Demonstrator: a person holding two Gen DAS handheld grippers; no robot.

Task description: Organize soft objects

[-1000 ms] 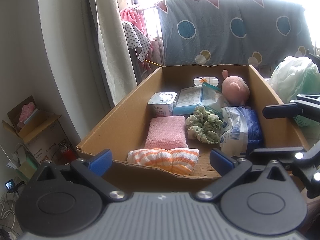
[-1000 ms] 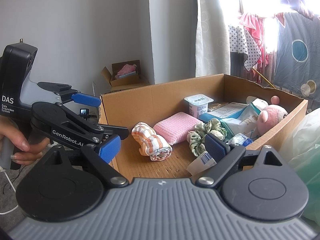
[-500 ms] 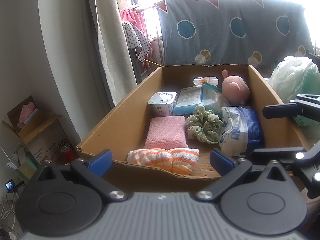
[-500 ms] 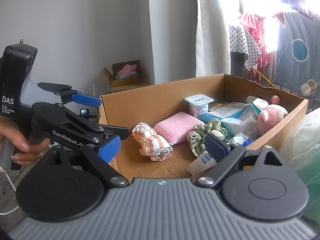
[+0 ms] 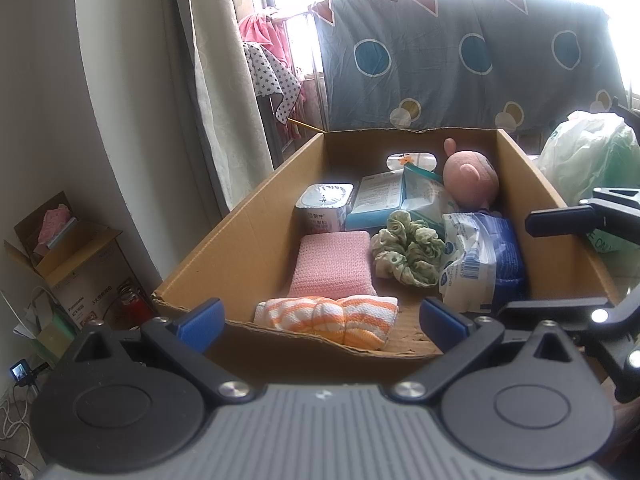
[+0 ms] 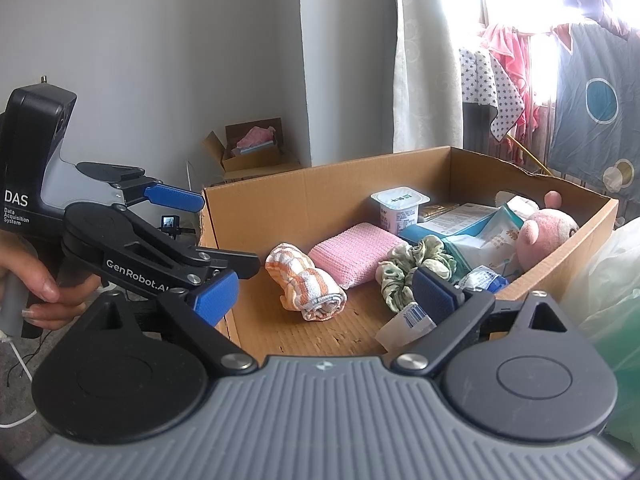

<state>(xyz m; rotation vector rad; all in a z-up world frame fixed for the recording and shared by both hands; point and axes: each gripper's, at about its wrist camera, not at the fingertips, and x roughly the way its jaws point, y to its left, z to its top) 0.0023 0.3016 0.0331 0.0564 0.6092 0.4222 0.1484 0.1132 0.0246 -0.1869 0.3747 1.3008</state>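
Soft objects lie mixed with packaged goods inside the open cardboard box (image 5: 256,240): a rolled orange-striped cloth (image 5: 328,318) just behind the near wall, a pink knitted pad (image 5: 334,264) touching it from behind, a green scrunchie (image 5: 408,254) beside the pad, and a pink plush toy (image 5: 470,180) in the far right corner. A yoghurt cup (image 5: 324,208), a flat blue packet (image 5: 380,200) and a blue-and-white wrapped pack (image 5: 480,264) share the space.

The left tool (image 5: 320,320) hovers outside the near wall with its fingers wide apart and nothing between them. The right tool (image 6: 324,292) hangs at the right-hand side of the box, likewise spread and empty. Neither touches anything.

The step in hand looks like choosing and approaching a first soft item. The striped cloth is the nearest to the left tool, so it seems the sensible start. To do it well, the tool should clear the cardboard wall first, then drop over the roll across its short width so both fingers bracket the whole bundle. A grip at the middle should keep it from unrolling; a pinch on a loose end would likely let it trail open. The scrunchie rests against the wrapped pack, so the right tool should come from above, closing only on fabric.
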